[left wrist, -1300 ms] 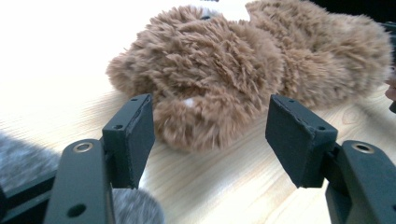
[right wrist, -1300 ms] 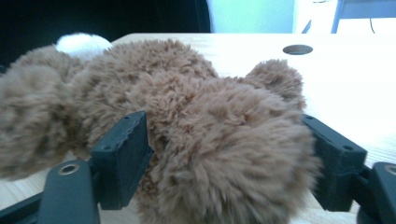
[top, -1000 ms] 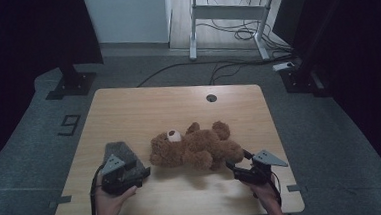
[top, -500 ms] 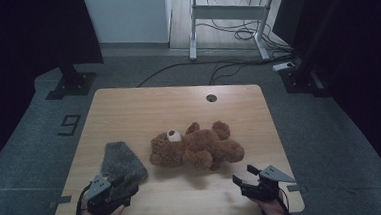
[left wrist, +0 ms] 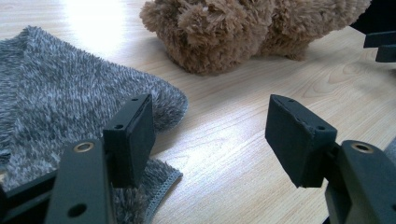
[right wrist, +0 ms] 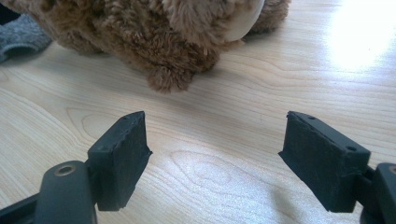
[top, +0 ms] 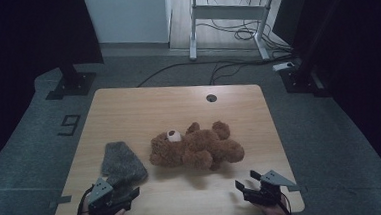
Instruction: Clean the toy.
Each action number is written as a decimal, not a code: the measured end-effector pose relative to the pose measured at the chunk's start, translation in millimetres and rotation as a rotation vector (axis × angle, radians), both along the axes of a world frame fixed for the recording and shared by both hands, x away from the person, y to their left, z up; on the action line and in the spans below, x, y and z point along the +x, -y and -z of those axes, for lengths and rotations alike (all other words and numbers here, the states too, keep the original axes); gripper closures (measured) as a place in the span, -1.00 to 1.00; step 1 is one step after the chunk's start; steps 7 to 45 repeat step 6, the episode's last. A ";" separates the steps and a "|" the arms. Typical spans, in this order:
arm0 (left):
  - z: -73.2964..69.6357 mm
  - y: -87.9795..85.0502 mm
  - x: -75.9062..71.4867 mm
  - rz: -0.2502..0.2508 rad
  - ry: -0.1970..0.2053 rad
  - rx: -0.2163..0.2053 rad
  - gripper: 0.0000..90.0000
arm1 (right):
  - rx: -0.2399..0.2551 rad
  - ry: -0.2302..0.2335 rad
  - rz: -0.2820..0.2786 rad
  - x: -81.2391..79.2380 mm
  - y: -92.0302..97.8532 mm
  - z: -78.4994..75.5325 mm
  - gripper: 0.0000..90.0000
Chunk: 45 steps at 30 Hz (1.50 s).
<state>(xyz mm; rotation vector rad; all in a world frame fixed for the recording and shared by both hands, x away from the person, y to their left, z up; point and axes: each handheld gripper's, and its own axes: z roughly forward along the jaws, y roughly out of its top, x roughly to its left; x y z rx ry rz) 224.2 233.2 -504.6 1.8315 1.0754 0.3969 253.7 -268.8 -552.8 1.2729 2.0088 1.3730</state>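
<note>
From the high view, I'm holding both grippers at the bench's (top: 128, 111) near edge, left gripper (top: 118, 196) released over the grey cloth (top: 122, 161), right gripper (top: 250, 183) released and empty, teddy bear (top: 196, 148) lying mid-bench. In the left gripper view, I'm judging I should pinch the cloth's (left wrist: 56, 102) hem squarely. In the right gripper view, I'm aiming for the bear's (right wrist: 140, 32) nearest limb

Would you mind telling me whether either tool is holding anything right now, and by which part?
Nothing is held. The left tool stands open over the edge of the grey cloth, and the right tool is open over bare table, short of the teddy bear.
</note>
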 end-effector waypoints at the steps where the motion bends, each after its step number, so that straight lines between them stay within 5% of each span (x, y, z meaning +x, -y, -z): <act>1: 0.2 0.2 0.3 0.002 -0.001 0.001 -0.26 | -0.003 0.002 -0.002 0.1 -0.3 0.0 -0.51; 45: 0.0 0.6 0.8 0.007 0.000 0.006 -0.26 | -0.009 0.003 -0.008 1.2 -1.5 -1.2 -0.52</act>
